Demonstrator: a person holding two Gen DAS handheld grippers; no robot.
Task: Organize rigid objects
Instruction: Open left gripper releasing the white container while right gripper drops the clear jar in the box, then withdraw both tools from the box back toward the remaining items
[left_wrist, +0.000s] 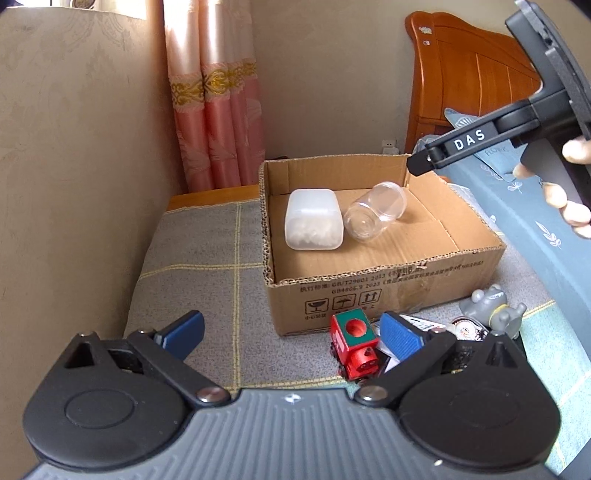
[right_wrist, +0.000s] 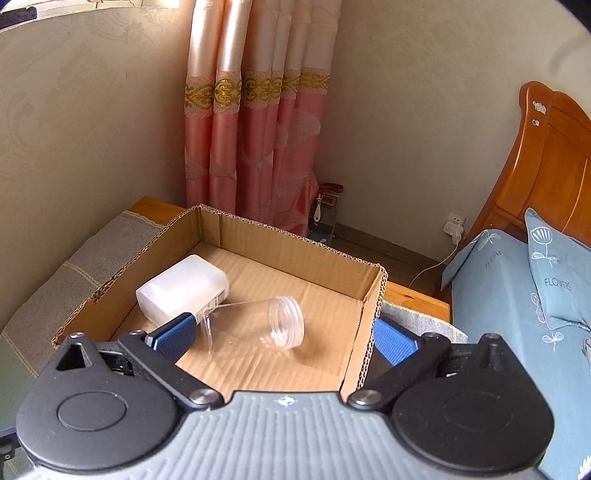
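Black gripper (left_wrist: 291, 334), blue pads (left_wrist: 400, 334), "DAS" marking.

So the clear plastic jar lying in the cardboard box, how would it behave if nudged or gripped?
The clear jar lies on its side on the flat floor of the box, so it would probably roll. It looks empty and thin-walled, likely light. Its smooth round wall may slip between pads.

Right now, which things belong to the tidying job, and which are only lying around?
Job: box; white container and clear jar inside it; red toy train, grey figurine outside.
Lying about: curtain, pillow, charger.
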